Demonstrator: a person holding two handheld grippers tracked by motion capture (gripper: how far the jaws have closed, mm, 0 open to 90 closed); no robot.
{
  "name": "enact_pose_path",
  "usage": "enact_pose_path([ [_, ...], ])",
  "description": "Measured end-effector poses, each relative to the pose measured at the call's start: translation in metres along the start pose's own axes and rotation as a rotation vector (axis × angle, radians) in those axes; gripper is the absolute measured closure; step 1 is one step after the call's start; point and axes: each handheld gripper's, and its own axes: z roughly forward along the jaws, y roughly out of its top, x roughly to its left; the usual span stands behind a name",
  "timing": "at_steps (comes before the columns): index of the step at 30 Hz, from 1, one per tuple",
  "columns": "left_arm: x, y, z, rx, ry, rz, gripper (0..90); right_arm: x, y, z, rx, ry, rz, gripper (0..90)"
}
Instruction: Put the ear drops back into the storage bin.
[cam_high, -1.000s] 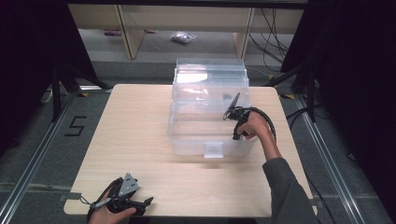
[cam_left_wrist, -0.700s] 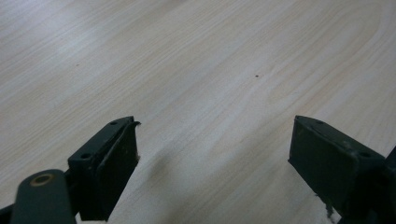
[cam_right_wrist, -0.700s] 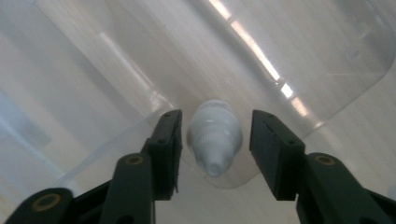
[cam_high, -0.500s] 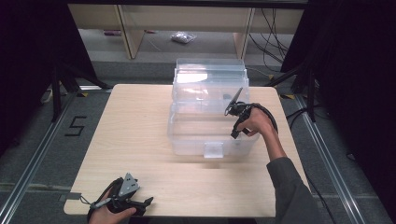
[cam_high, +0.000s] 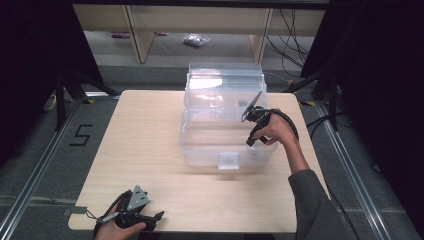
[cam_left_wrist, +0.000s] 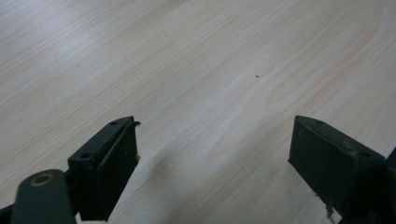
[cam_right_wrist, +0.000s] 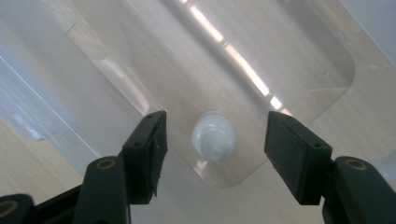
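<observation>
Right hand-held gripper over the bottle in the bin, jaws wide.

A small white bottle (cam_right_wrist: 213, 138) stands on the floor of the clear bin (cam_high: 200, 145), near one rounded corner of it, cap up toward the right gripper view's camera and framed between the two open jaws without touching either. Over the last second the right hand-held gripper (cam_high: 255, 102) has edged slightly to the right above the bin, which probably means it is lining up for a grasp, not yet made. The high view places that gripper above the bin's right side, but the bottle cannot be made out there through the plastic. The left hand-held gripper (cam_high: 157, 216) has stayed at the table's (cam_high: 140, 130) near edge, well apart from the bin, its jaws wide over bare wood.
</observation>
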Motion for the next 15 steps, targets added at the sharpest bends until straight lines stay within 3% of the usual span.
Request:
enact_pose_path([
  [2,-0.0002,-0.0001,0.0001,-0.003,0.0,-0.003,14.9,0.0003,0.0,-0.0011,-0.004,-0.004,0.004,39.5],
  [3,0.0,-0.0001,-0.0001,0.0,0.001,-0.001,14.9,-0.0015,-0.0004,-0.0011,-0.012,-0.006,-0.025,39.4],
  [4,0.0001,0.0,-0.0001,0.0,0.001,0.0,14.9,0.0001,-0.0007,-0.0018,-0.007,-0.004,-0.001,38.9],
  [7,0.0001,0.0,0.0,0.0,0.001,0.0,14.9,0.0001,-0.001,-0.0042,-0.01,0.003,-0.003,38.2],
  [8,-0.0001,-0.0001,0.0002,-0.001,0.001,-0.001,14.9,0.002,-0.0014,-0.0054,-0.001,0.002,0.027,38.2],
  [15,0.0001,-0.0001,0.0001,0.001,0.001,-0.001,14.9,0.0012,-0.0045,-0.0104,-0.033,-0.006,0.015,36.0],
])
